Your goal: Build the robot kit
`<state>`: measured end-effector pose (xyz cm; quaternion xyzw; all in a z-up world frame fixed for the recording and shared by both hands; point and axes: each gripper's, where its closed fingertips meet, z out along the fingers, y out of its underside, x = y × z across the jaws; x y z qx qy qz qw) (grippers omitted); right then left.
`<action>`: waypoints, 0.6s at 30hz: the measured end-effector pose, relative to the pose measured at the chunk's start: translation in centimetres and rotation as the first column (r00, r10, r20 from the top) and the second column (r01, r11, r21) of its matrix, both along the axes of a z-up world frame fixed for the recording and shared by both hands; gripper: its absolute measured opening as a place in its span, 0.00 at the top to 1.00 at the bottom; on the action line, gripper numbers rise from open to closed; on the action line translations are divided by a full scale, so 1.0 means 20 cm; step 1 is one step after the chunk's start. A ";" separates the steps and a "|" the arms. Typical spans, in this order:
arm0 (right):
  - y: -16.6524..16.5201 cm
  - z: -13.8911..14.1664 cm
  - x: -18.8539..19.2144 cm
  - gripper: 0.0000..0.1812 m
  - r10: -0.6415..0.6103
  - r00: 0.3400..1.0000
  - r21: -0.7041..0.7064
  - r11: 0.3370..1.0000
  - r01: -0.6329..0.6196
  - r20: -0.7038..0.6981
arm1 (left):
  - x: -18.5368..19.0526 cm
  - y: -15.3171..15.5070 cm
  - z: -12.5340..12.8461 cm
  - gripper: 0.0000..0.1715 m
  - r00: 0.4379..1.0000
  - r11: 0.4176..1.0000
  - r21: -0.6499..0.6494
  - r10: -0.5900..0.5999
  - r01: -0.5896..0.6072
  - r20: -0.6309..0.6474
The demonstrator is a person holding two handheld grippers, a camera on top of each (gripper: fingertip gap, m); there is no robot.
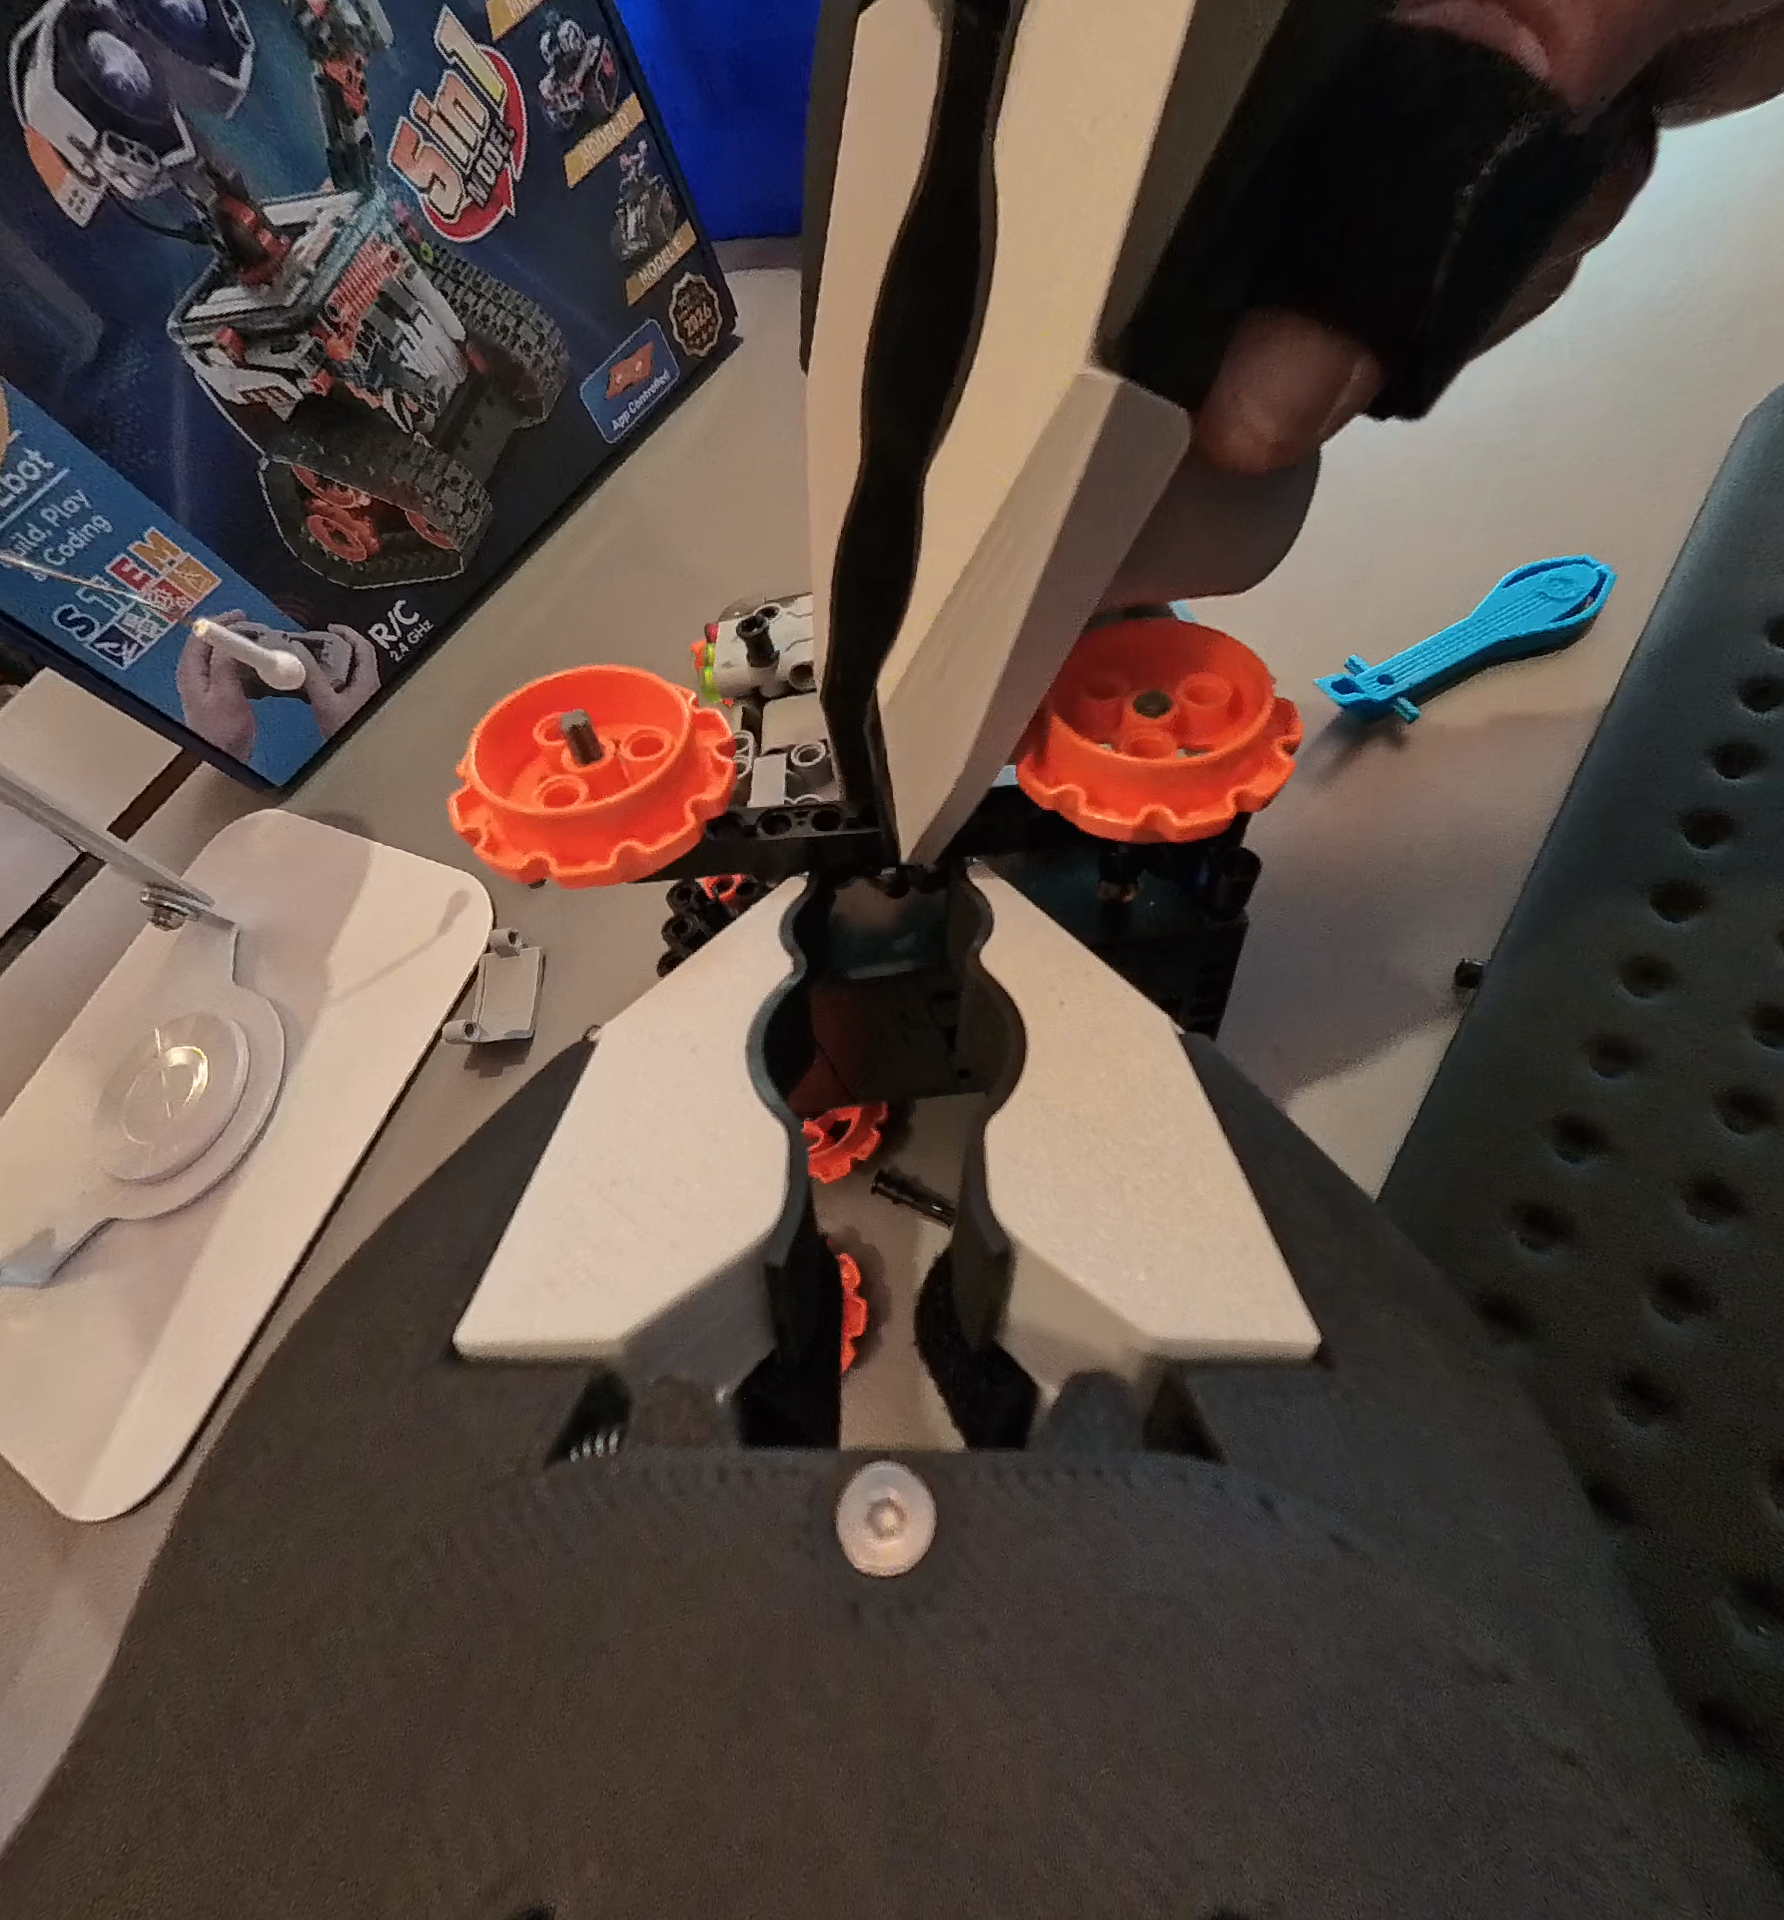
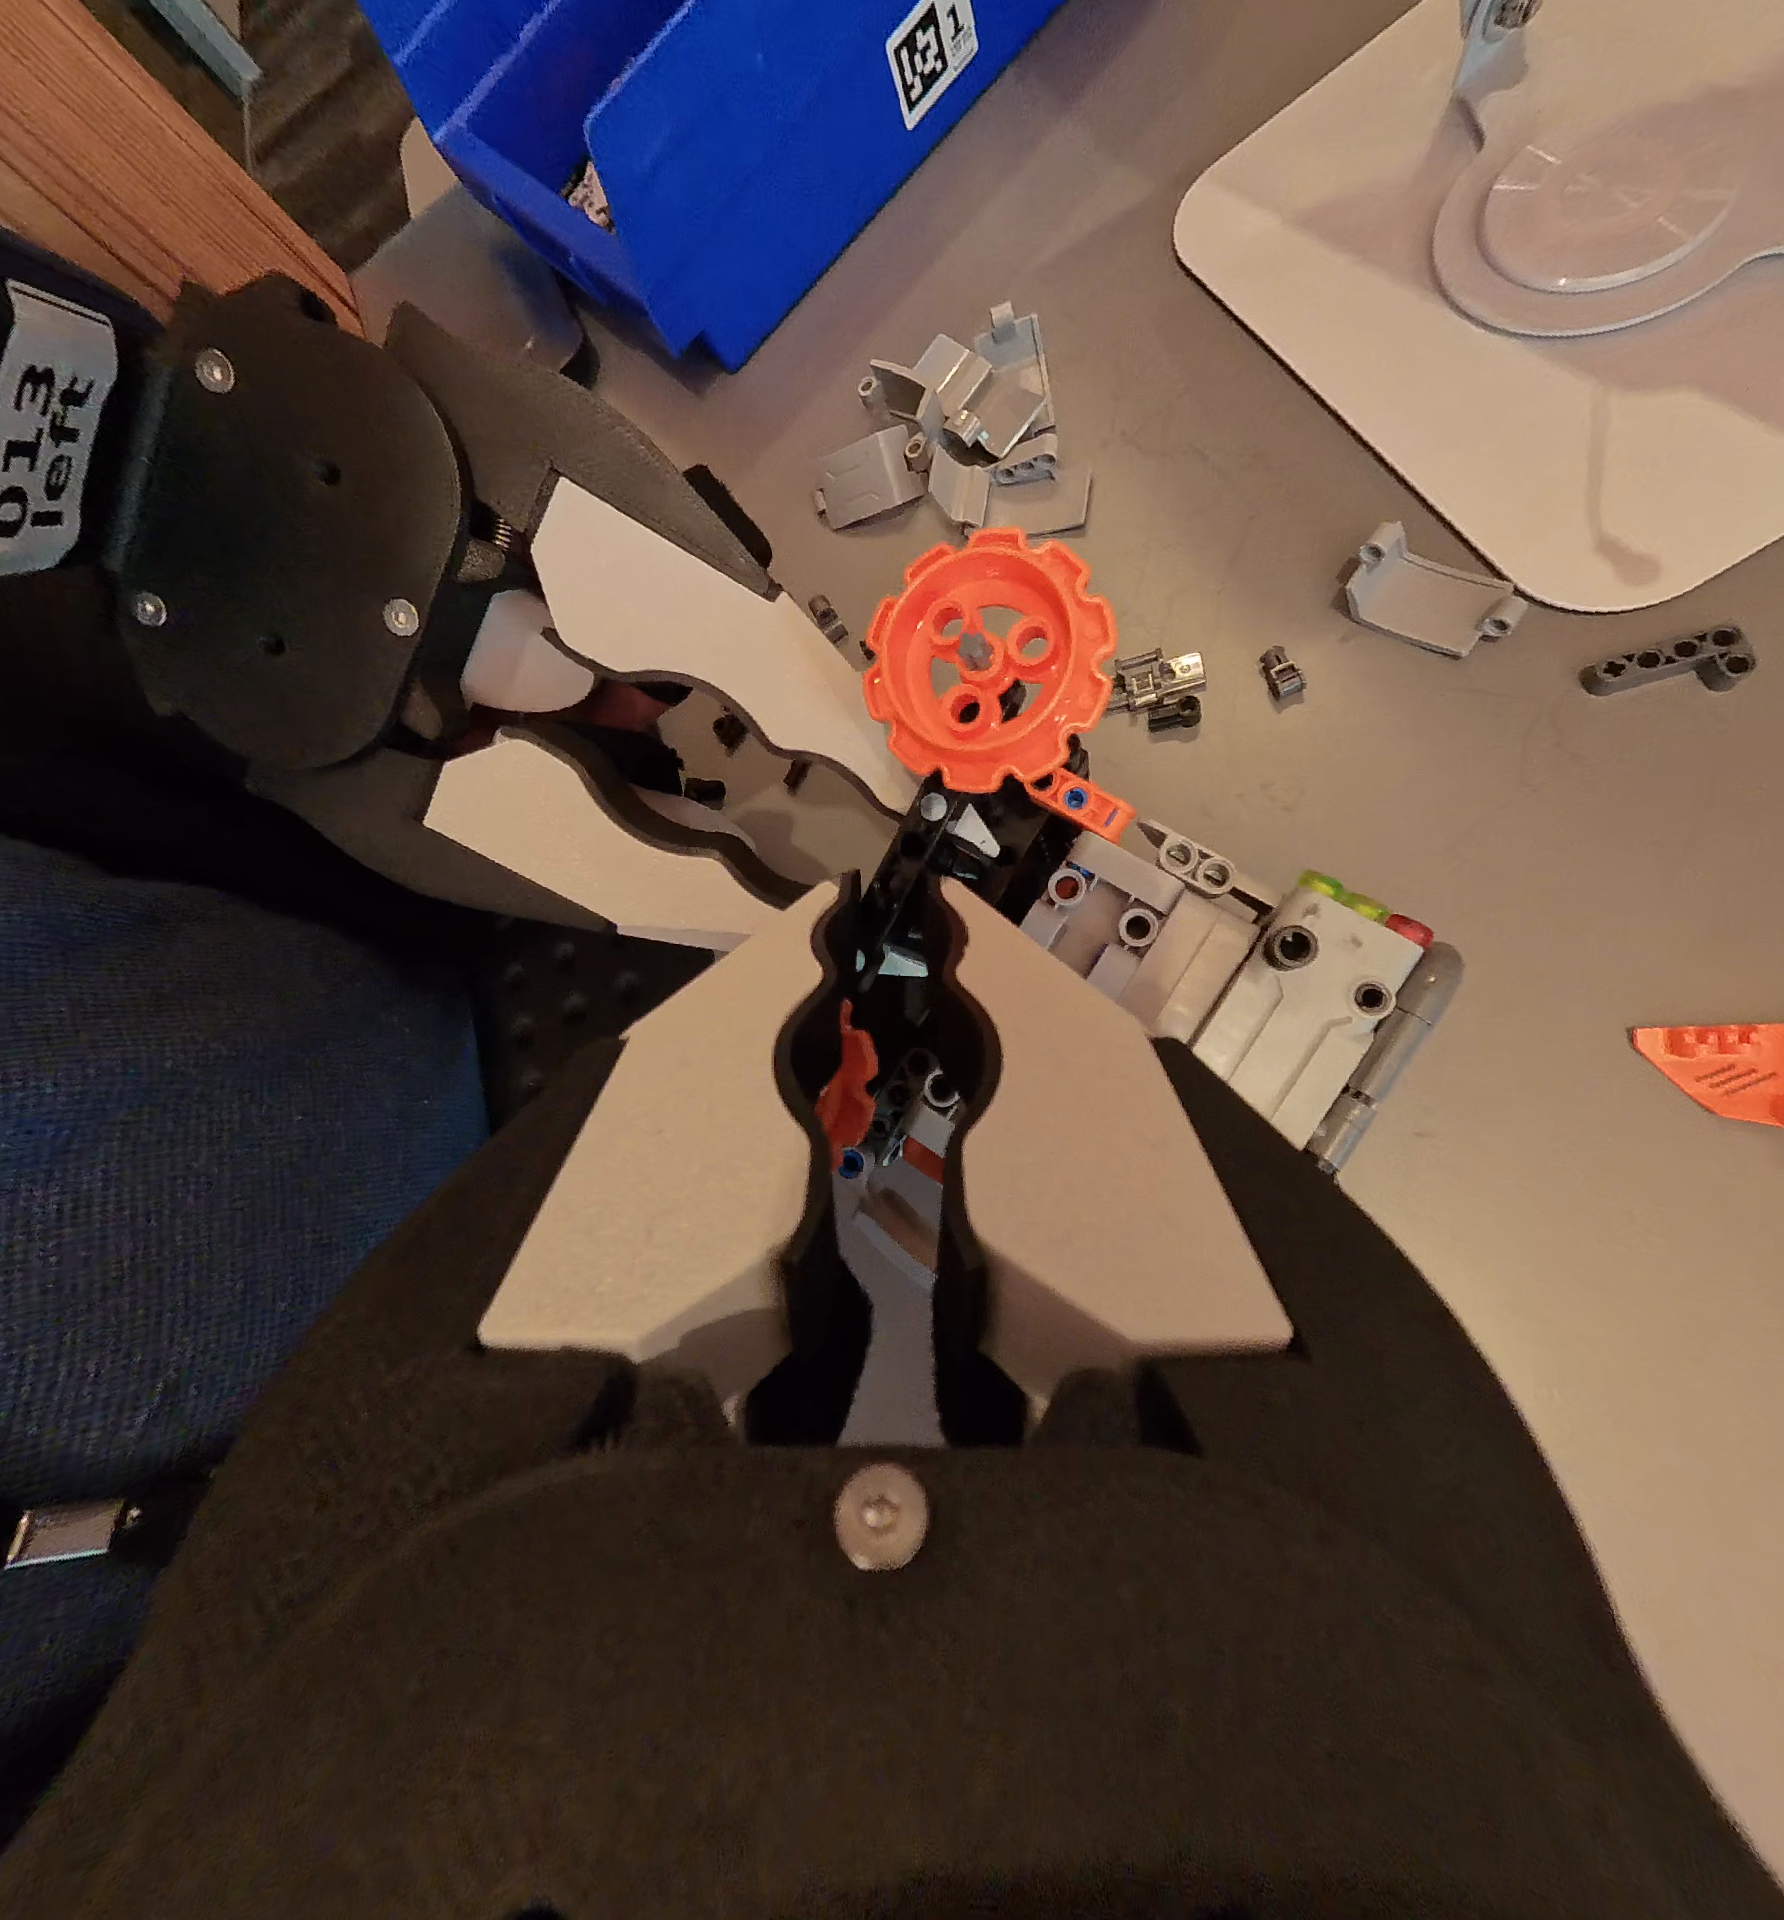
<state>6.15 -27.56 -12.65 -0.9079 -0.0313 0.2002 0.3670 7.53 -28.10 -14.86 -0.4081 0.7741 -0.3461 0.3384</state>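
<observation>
- Nearest the lens, our left gripper (image 1: 893,883) is pinching the black beam (image 1: 794,831) of the brick assembly (image 2: 1179,935), which is sitting on the grey table (image 2: 1490,1299).
- Our right gripper (image 2: 893,914) is clamping the same black frame just below the orange sprocket wheel (image 2: 987,660).
- We are judging that steady, opposed grips should keep the beam from twisting.
- We cannot tell what joins beneath the fingertips; both contact points are hidden.

Dim, warm indoor light, wide-angle views.
Edges bent and blurred; soft shadows lay on the desk (image 2: 1283,1299); centre stayed sharp.
</observation>
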 end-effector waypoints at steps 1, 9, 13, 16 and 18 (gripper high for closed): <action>0.00 0.00 0.00 0.94 0.002 1.000 -0.006 1.000 -0.002 0.012 | 0.00 0.00 0.00 0.87 1.000 1.000 0.002 -0.002 0.002 -0.002; 0.00 0.01 0.01 0.94 -0.031 1.000 0.013 0.999 0.031 -0.004 | 0.00 0.00 0.00 0.87 1.000 1.000 -0.012 0.005 -0.005 -0.005; -0.01 0.01 0.03 0.91 -0.018 0.998 0.018 1.000 0.019 -0.066 | 0.00 0.00 0.00 0.87 1.000 1.000 -0.017 0.001 -0.001 0.004; -0.03 0.01 0.03 0.93 0.027 0.996 0.030 0.999 -0.024 -0.080 | 0.00 -0.01 0.00 0.87 1.000 1.000 -0.018 -0.004 0.004 0.008; -0.04 0.03 0.07 0.97 0.054 0.998 0.058 0.997 -0.053 -0.011 | 0.00 0.00 0.00 0.87 1.000 1.000 -0.017 -0.004 0.004 0.010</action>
